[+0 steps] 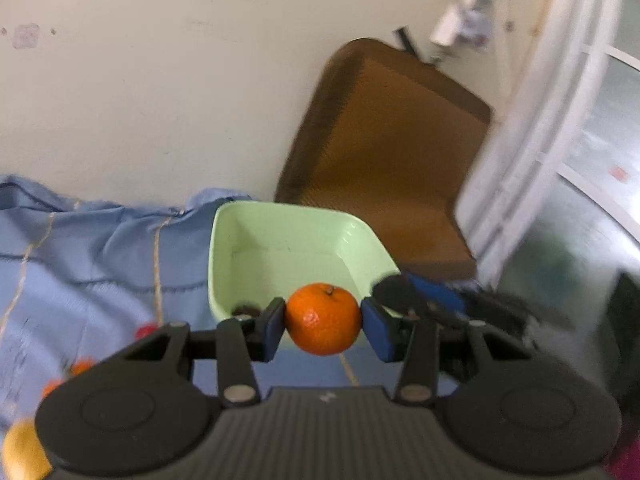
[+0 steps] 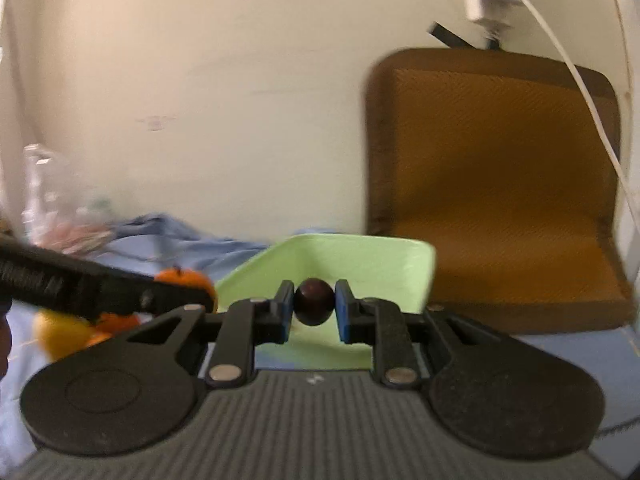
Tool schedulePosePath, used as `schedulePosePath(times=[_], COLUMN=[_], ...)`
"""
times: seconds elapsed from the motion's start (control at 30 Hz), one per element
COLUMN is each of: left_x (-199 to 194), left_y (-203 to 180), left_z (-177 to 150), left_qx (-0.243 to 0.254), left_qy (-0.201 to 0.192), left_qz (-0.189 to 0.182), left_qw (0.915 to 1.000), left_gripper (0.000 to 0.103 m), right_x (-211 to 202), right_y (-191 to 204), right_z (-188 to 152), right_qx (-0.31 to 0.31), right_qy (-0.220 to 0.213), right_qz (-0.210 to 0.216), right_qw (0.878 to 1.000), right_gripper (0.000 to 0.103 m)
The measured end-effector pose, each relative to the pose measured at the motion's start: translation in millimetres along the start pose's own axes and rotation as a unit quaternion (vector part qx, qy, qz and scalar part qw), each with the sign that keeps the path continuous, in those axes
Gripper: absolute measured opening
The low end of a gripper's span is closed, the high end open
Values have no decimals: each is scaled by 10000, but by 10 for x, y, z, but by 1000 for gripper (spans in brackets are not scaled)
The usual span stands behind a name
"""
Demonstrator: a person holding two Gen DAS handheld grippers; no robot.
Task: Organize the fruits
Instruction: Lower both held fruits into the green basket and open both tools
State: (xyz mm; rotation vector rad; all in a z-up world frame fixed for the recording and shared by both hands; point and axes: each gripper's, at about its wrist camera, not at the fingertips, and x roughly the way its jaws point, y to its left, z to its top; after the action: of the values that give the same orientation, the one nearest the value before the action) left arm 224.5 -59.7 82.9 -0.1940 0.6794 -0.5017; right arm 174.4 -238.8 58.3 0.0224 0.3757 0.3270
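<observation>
My left gripper [image 1: 323, 326] is shut on an orange mandarin [image 1: 323, 319] and holds it at the near rim of a light green square bowl [image 1: 280, 236]. A small dark fruit [image 1: 245, 311] lies in the bowl's near left corner. My right gripper [image 2: 314, 308] is shut on a dark plum [image 2: 314, 301] in front of the same green bowl [image 2: 360, 258]. The left gripper's arm and its mandarin [image 2: 184, 278] show at the left of the right wrist view. The right gripper's fingers [image 1: 404, 294] show right of the bowl.
A blue cloth [image 1: 80, 264] covers the table. Loose fruits lie on it at the left: orange ones [image 1: 78, 368], a red one [image 1: 145, 331] and a yellow one [image 1: 22, 454]. A brown cushion [image 1: 384, 152] leans on the wall behind the bowl. A clear bottle [image 2: 40, 192] stands at the far left.
</observation>
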Motion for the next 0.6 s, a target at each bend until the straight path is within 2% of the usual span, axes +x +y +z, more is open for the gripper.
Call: schedulePosePath(times=[0.2, 0.33, 0.37, 0.43, 0.5, 0.6], left_x=[674, 887, 901, 845, 742, 388], left_y=[53, 63, 45, 69, 76, 51], left_z=[113, 51, 31, 28, 42, 79], left_qx=[-40, -37, 27, 3, -45, -17], left_qy=[373, 456, 412, 377, 325, -30], left_qz=[361, 507, 539, 530, 476, 363], left_qw=[9986, 9977, 9977, 9979, 9983, 9993], left_gripper=[42, 46, 48, 49, 49, 49], right_x=[309, 354, 354, 327, 287, 249], right_y=[-164, -200, -206, -195, -175, -170], right_z=[-13, -64, -65, -68, -79, -88], right_qx=[161, 138, 147, 143, 68, 68], right_qy=[118, 263, 259, 183, 77, -30], right_qz=[-348, -510, -529, -574, -630, -662], right_qw=[9992, 9983, 9982, 9981, 9980, 9978], right_gripper=[25, 27, 37, 46, 48, 48])
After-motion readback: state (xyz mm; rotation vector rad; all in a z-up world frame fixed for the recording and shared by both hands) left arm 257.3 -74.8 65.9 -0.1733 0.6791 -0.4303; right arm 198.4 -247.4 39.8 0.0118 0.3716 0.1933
